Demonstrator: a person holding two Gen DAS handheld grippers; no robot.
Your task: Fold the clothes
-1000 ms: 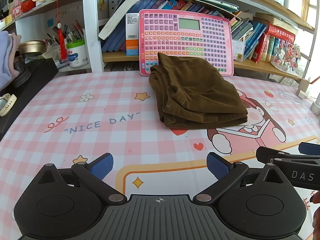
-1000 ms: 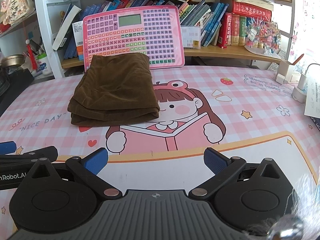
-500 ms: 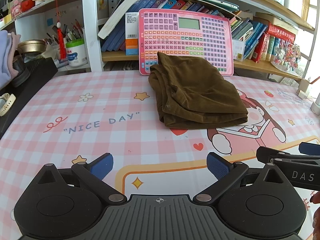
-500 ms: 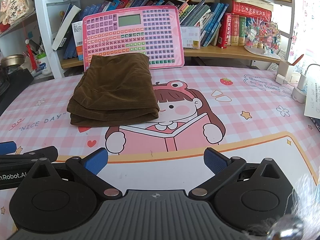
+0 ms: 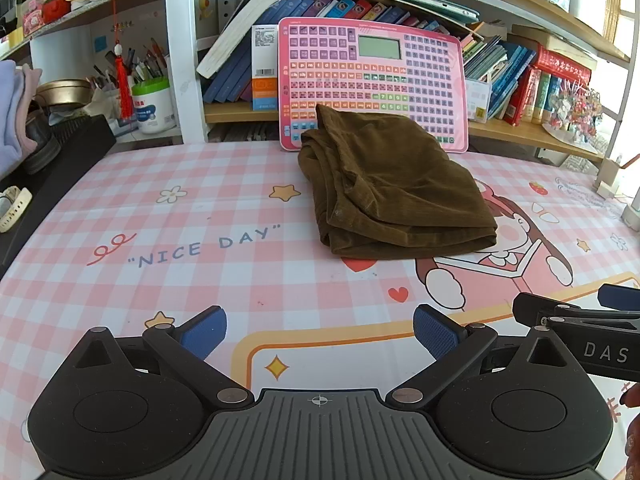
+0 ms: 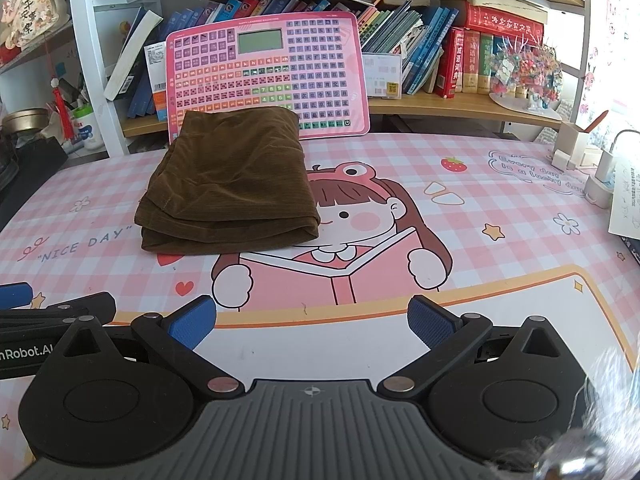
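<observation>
- Setting: a desk covered by a pink checked cartoon-print mat (image 5: 168,280), printed "NICE DAY", backed by wooden bookshelves (image 6: 460,104) packed with books. A pink plastic learning tablet with rows of keys (image 6: 264,76) leans against the shelf at 12 o'clock.
- Task item: a brown corduroy garment (image 5: 392,188) lies on the mat in a compact, layered rectangle. In the left wrist view it sits at about 1 o'clock; in the right wrist view (image 6: 228,184) at about 11 o'clock. Its far edge is touching or just in front of the tablet; I cannot tell which.
- Left gripper (image 5: 320,330): blue-padded fingers spread wide, holding nothing, low over the mat at 6 o'clock, well apart from the garment.
- Right gripper (image 6: 312,320): fingers likewise spread and empty, well apart from the garment. Each tool shows at the edge of the other's view, so they sit side by side.
- Step in hand, by judgement: folding looks finished or nearly so; the stacked edges at the near-left corner are somewhat uneven.
- Next move, by judgement: if a further fold or tidy is wanted, both claws need to advance toward 12 o'clock and pinch all layers at the near corners together, or the stack may splay.
</observation>
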